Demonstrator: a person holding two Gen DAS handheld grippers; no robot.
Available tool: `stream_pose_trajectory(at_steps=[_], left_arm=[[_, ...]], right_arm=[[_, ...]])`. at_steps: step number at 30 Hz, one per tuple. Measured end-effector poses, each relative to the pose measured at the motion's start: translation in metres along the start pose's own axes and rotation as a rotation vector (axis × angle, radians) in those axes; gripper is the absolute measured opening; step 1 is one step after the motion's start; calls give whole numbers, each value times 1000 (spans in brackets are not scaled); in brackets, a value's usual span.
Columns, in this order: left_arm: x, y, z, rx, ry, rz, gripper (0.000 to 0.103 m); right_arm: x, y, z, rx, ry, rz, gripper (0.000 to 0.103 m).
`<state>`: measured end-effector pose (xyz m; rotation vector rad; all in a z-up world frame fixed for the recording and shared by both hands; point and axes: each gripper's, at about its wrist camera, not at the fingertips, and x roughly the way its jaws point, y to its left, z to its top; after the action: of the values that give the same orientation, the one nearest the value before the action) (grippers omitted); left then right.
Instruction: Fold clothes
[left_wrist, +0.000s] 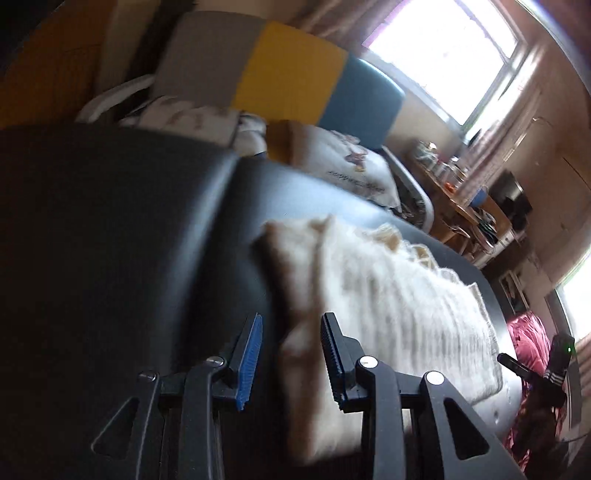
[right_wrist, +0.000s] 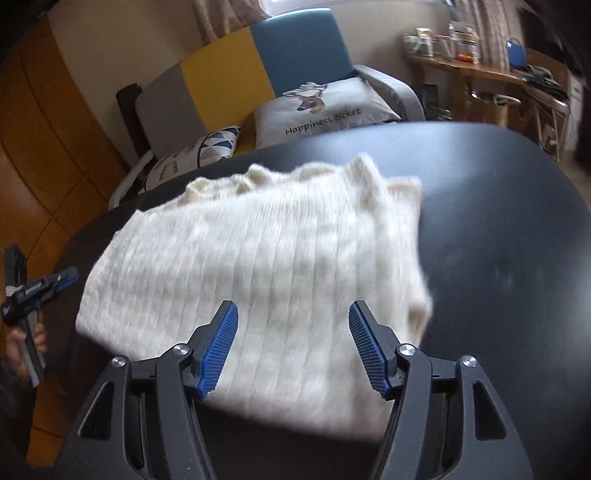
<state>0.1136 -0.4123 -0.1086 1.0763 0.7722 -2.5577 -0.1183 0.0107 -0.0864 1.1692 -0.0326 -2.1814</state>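
Sweater (left_wrist: 388, 295), a cream ribbed knit, lies on the dark padded counter (left_wrist: 129, 240) in a compact block with layered edges showing at its far end, so it looks at least partly folded; whether more folds are wanted or the block is finished cannot be told from this moment. From the left wrist view, the left gripper (left_wrist: 291, 354) hovers low at one edge of the knit, its jaws parted by a moderate gap and holding nothing, though the near corner of the fabric sits in line with the gap; the picture is blurred, so contact cannot be judged. Far to the right the other gripper and a pink cloth (left_wrist: 524, 336) show at the counter's edge. From the right wrist view, the right gripper (right_wrist: 293, 347) hangs over the near side of the sweater, jaws spread wide and empty, with the left gripper held up well off to the left. If another fold is due, both jaws should pinch all layers at matching corners of one edge, lift together and lay the edge square; the thick, soft knit will likely sag and slip if only the top layer is caught.
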Motion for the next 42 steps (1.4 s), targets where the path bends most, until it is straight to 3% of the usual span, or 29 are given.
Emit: stream_pose_trajectory(at_steps=[3,7,12,20,27,33,38,42], left_arm=[[-12,7,-22,14,11,17,33],[-5,2,-35,2,42,-32,33],[12,-2,-38,-45,89,-99,34],[16,-30,-46,87,108,29,33],[-26,-76,-48,215,-46,-43,34],[21,-111,-55,337,77,32,34],[33,-97,-63,286,96,33,34],[27,-91,-56,249,94,-12,34]], right_arm=[[6,10,-15,-10,27,-42,66],[12,22,-23,-53,66,-61,66],[15,14,-29,-17,97,-73,66],[-6,13,-37,-79,93,-109,66],[-49,14,-44,-78,7,-14,66],[-26,-11,-47,28,51,-52,66],[-25,-42,-57,167,38,-12,66],[-42,-35,-45,108,-19,-31,66]])
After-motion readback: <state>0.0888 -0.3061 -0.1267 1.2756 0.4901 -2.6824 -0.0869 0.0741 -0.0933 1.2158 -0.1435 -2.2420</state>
